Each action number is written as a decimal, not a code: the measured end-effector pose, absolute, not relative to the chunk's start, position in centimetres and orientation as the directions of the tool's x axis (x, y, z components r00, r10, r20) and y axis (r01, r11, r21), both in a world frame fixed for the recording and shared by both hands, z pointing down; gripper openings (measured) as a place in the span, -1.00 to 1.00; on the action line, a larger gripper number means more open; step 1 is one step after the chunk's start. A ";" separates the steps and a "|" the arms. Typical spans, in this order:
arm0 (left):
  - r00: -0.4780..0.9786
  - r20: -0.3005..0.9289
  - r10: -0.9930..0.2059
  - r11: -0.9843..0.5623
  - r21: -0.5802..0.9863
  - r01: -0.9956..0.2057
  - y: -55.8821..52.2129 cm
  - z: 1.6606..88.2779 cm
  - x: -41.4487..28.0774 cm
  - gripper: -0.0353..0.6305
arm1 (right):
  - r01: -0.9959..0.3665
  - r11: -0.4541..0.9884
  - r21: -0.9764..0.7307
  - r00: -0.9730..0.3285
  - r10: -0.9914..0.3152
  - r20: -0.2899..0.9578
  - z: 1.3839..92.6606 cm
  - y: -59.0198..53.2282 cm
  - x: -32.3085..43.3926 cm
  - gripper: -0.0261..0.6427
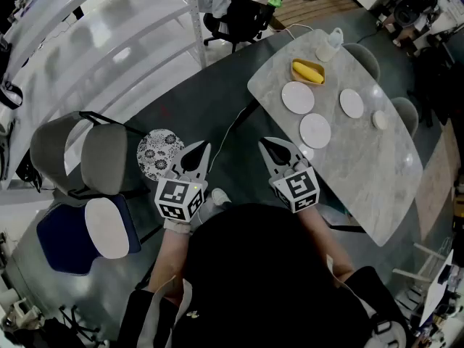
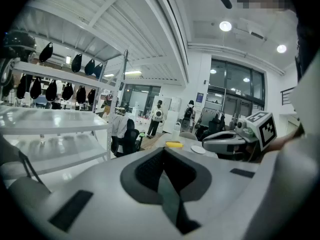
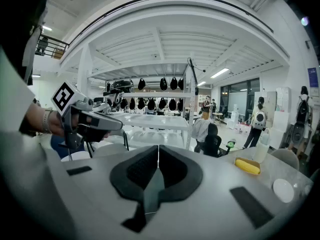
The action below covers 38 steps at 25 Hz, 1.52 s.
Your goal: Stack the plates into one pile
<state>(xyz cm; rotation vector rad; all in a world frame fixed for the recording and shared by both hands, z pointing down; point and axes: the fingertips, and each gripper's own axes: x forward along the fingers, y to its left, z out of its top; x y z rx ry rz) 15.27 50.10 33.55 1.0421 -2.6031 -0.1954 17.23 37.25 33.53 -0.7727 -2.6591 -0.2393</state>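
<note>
I held both tools over the dark floor (image 1: 210,100), short of the marble desk (image 1: 377,187). The left hand-held gripper (image 1: 201,148) was closed, its pads pressed together with nothing between them. The right hand-held gripper (image 1: 267,143) was closed and empty too. The two sat side by side and apart, both angled slightly downward. None of the plates was stacked or touched. The nearest plate (image 1: 315,130) lay flat on the desk just past its near edge, ahead and to the right of the right hand-held gripper's tips, near them but clear. The second plate (image 1: 298,97) sat just beyond it, and the third plate (image 1: 351,103) lay further right, each separate from the others. A smaller white round piece (image 1: 380,119) rested beside the third plate; I could not tell what it was. Past the plates stood a yellow tray (image 1: 308,72) and a white bottle (image 1: 330,44). From the right gripper view, one plate showed low at the right edge, well off the line of the closed jaws.
</note>
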 end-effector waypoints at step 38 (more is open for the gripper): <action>-0.543 0.394 -0.741 0.653 0.237 -0.719 44.6 37.8 -6.6 -0.87 | 0.375 0.926 -0.027 -0.825 0.347 0.445 37.1 28.2 -5.2 -0.86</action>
